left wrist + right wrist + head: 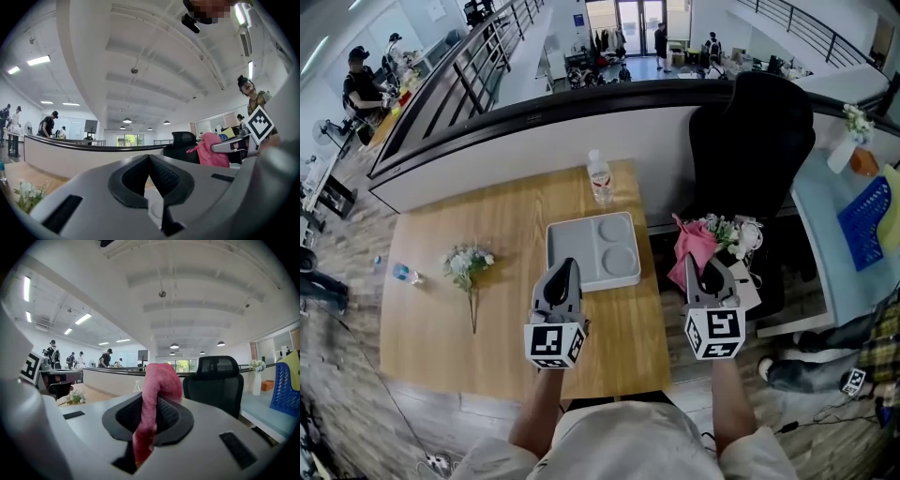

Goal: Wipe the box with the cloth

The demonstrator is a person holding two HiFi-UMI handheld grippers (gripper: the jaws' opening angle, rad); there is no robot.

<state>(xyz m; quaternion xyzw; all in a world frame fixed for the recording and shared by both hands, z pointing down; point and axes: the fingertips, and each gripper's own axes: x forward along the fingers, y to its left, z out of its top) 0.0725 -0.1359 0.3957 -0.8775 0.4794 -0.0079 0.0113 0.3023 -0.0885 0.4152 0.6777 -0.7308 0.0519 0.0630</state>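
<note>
The grey box (581,239), flat with two round hollows in its top, lies on the wooden table (487,319). My left gripper (567,269) is shut and empty, its tips over the box's near edge. In the left gripper view its jaws (149,158) meet with nothing between them. My right gripper (695,262) hovers off the table's right side, shut on a pink cloth (694,240). The cloth (157,383) stands up from between the right gripper's (149,416) jaws and droops over. From the left gripper view the cloth (213,150) shows to the right.
A water bottle (600,178) stands just behind the box. White flowers (467,262) lie at the table's left, with a small bottle (403,273) beyond them. A black office chair (750,141) with clutter on its seat is under the right gripper. A counter (534,141) runs behind the table.
</note>
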